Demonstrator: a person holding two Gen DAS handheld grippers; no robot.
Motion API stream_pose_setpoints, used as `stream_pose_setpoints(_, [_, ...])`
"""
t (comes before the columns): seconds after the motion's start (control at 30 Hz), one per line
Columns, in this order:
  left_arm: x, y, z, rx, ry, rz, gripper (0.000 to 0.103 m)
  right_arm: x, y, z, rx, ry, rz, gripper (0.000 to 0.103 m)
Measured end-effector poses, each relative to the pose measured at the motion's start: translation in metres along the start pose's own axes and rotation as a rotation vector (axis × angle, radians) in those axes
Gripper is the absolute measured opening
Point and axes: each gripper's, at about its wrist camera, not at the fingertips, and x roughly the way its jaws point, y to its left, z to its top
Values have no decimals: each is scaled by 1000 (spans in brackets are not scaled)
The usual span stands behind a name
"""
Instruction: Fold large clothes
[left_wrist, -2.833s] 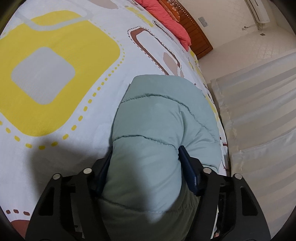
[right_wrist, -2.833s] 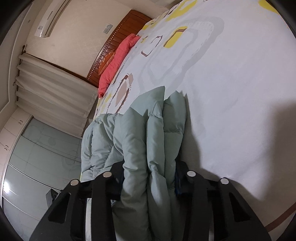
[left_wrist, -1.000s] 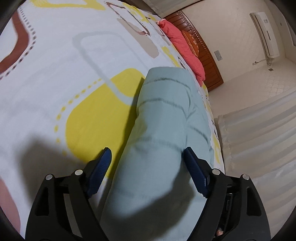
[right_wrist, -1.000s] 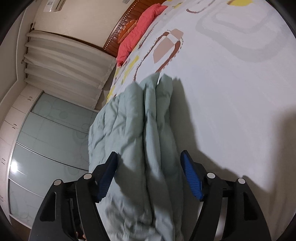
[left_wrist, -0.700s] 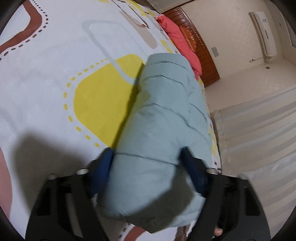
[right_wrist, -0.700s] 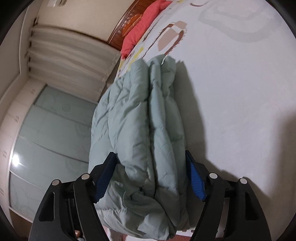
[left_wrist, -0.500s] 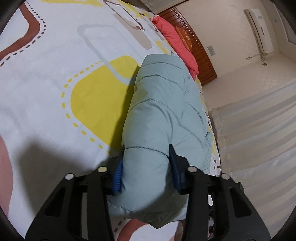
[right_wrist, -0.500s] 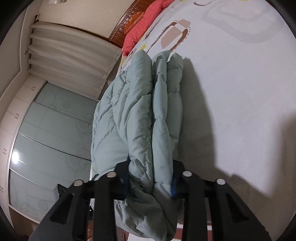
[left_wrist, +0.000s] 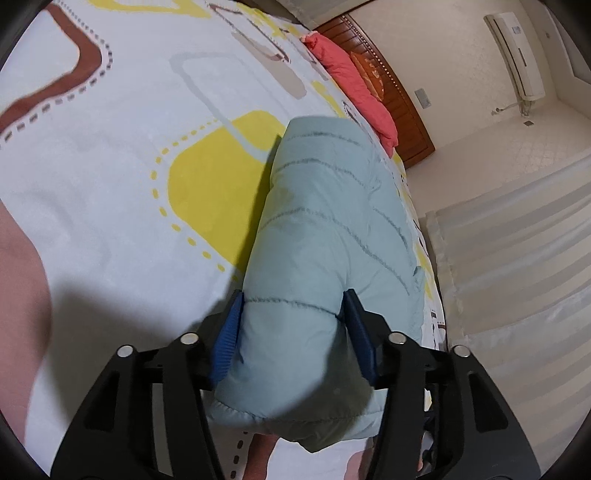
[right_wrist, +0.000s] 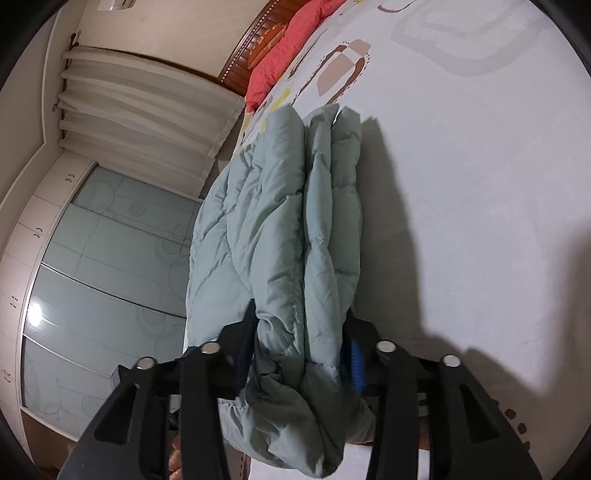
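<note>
A pale green quilted puffer jacket (left_wrist: 325, 221) lies folded in a thick bundle on the patterned bed sheet (left_wrist: 110, 166). My left gripper (left_wrist: 295, 332) is shut on the near end of the bundle, its blue pads pressed into both sides. In the right wrist view the same jacket (right_wrist: 288, 229) shows as several stacked layers along the bed's edge. My right gripper (right_wrist: 301, 349) is shut on the near end of those layers.
A red pillow (left_wrist: 354, 77) lies against the wooden headboard (left_wrist: 402, 107) at the far end of the bed. White curtains (right_wrist: 147, 122) and a glass-fronted wardrobe (right_wrist: 103, 266) stand beside the bed. The sheet (right_wrist: 480, 184) stretches wide to the right.
Both grippers were open around the jacket bundle a second ago and have closed on it. The bundle has shifted slightly with the grip.
</note>
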Motion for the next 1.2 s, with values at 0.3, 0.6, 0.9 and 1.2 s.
stream_pose_setpoints(0.3, [13,-11,27,44,-4,57,67,-7,-3,26,33,-80,-13,55])
stream_pose_setpoints(0.6, [25,-15,28,71,15,80,50,12,-11,39,44,-59,-30,36])
stream_pose_setpoints(0.9, [25,-14,27,71,13,80,50,11,-14,34,48,-58,-27,36])
stream_pose_setpoints(1.2, [24,-14,25,66,8,84,50,10,-14,33,59,-63,-29,36])
